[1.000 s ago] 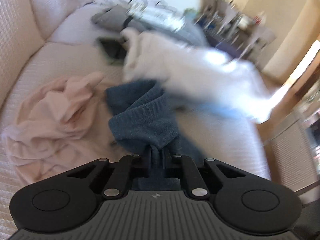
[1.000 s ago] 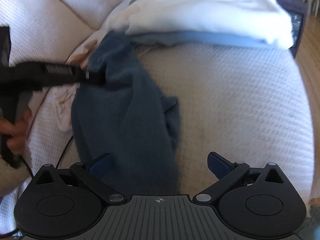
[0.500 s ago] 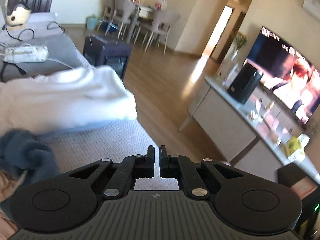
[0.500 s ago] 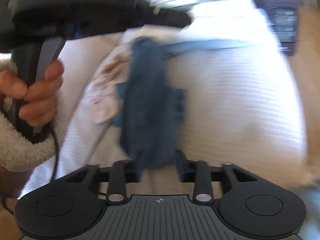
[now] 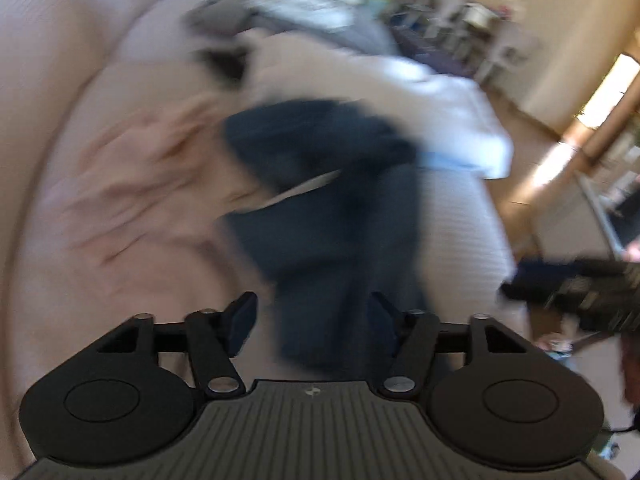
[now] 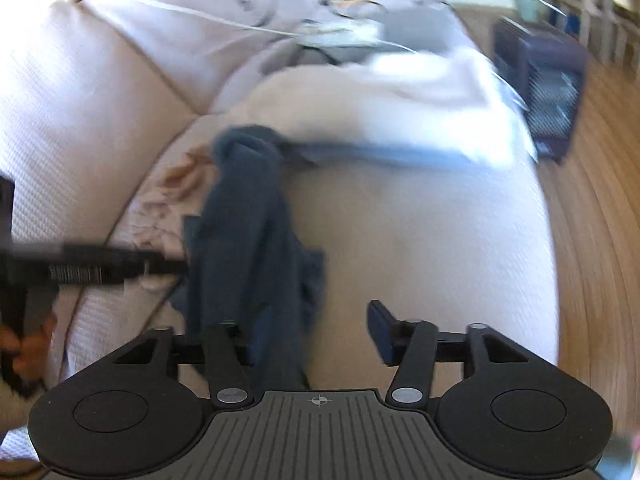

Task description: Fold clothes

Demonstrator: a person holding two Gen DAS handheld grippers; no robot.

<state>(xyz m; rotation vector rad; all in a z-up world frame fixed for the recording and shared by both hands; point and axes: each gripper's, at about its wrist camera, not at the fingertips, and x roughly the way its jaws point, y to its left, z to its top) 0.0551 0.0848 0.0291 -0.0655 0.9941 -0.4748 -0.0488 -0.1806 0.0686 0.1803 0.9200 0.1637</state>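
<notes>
A dark blue knit garment [image 5: 332,216] lies crumpled in a long strip on the sofa seat [image 5: 460,232]. One end runs between the fingers of my left gripper [image 5: 314,312], whose jaws are opening and do not press it. In the right wrist view the same garment [image 6: 244,232] drapes over the left finger of my right gripper [image 6: 318,332]. That gripper's jaws are also opening, and its right pad [image 6: 380,328] is bare. My right gripper [image 5: 520,284] shows at the left view's right edge, and my left gripper [image 6: 176,268] reaches the garment from the left.
A pink garment [image 5: 132,184] lies bunched left of the blue one. Behind it, a folded white pile [image 6: 400,112] sits on a light blue piece [image 6: 380,152]. A dark cabinet [image 6: 552,80] stands on the wood floor [image 6: 592,240] beyond the sofa's end. A person's hand [image 6: 24,344] is at far left.
The left view swung out to the room and back onto the sofa, and its shut jaws came apart. The right jaws narrowed around the blue garment, then widened, and the gripper rose.
</notes>
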